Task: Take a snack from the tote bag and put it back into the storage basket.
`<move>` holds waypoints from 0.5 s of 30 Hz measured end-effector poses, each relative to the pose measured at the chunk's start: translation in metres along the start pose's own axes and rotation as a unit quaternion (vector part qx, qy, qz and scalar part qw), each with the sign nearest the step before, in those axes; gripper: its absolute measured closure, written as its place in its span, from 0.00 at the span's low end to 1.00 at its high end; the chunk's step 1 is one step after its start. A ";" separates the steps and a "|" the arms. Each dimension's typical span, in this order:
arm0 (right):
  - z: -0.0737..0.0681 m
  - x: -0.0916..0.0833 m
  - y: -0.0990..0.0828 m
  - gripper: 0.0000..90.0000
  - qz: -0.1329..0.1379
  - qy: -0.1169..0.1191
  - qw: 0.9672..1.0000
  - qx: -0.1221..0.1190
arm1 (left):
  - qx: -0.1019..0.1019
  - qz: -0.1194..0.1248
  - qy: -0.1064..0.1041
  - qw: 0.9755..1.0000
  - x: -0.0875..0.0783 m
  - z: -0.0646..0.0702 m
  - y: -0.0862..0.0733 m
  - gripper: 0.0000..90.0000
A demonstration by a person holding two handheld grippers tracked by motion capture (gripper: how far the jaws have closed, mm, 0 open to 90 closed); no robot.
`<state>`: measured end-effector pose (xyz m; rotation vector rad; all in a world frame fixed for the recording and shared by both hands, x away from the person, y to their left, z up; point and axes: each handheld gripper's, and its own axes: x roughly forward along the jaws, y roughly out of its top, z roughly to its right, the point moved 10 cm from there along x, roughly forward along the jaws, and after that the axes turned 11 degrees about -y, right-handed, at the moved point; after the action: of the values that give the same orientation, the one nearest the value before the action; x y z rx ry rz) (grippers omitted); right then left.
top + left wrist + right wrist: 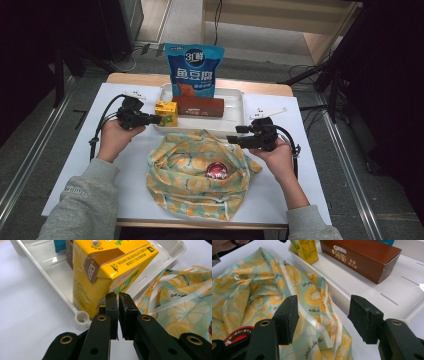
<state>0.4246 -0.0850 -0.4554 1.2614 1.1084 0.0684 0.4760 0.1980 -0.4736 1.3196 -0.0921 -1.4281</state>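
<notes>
One red-lidded tub (217, 171) already lies in the lemon-print bag (195, 175) on the table (75, 150). The juice carton (105, 277), brown box (362, 257) and blue pouch (194, 70) remain in the white tray (235, 100).

The left gripper (117, 300) sits at the carton's corner with jaws almost together, gripping nothing I can see. The right gripper (323, 315) is spread wide above the bag's edge, empty.

Near the table's (75, 165) far edge, a white tray (235, 97) holds a brown box (198, 106); the left claw (159, 120) meets a yellow carton (166, 112). The right claw (231, 140) hovers over a fruit-print bag (190, 170).

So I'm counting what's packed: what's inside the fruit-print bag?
In the open mouth of the fruit-print bag lies a round red-and-black item. Anything deeper is covered by the bag's folds.
</notes>
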 end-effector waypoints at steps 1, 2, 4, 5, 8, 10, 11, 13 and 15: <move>-0.001 0.000 0.000 0.46 -0.001 0.000 1.000 -0.003 | 0.001 -0.001 -0.001 1.000 0.000 0.000 0.000 0.95; -0.004 -0.002 -0.001 0.47 -0.003 0.002 1.000 -0.004 | 0.002 0.000 0.000 1.000 0.000 0.000 -0.001 0.93; -0.006 -0.003 -0.002 0.48 -0.002 0.001 1.000 -0.008 | 0.003 0.000 -0.003 1.000 0.000 0.001 0.000 0.90; -0.006 -0.003 -0.002 0.48 -0.002 0.001 1.000 -0.008 | 0.003 0.000 -0.003 1.000 0.000 0.001 0.000 0.90; -0.008 -0.006 -0.003 0.49 -0.003 0.004 1.000 -0.009 | 0.002 0.002 -0.009 1.000 -0.001 0.005 0.000 0.85; -0.009 -0.007 -0.004 0.50 -0.003 0.007 1.000 -0.009 | -0.001 0.003 -0.018 1.000 -0.002 0.007 0.000 0.80; -0.010 -0.009 -0.005 0.50 -0.003 0.008 1.000 -0.011 | -0.003 0.004 -0.020 1.000 -0.002 0.008 0.000 0.77; -0.012 -0.010 -0.006 0.53 -0.002 0.011 1.000 -0.013 | -0.004 0.002 -0.023 1.000 -0.003 0.009 -0.001 0.71; -0.015 -0.012 -0.007 0.56 -0.001 0.012 1.000 -0.021 | -0.002 0.000 -0.022 1.000 -0.003 0.010 -0.002 0.65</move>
<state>0.4044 -0.0842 -0.4520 1.2243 1.1235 0.1056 0.4668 0.1951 -0.4695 1.2845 -0.1179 -1.4572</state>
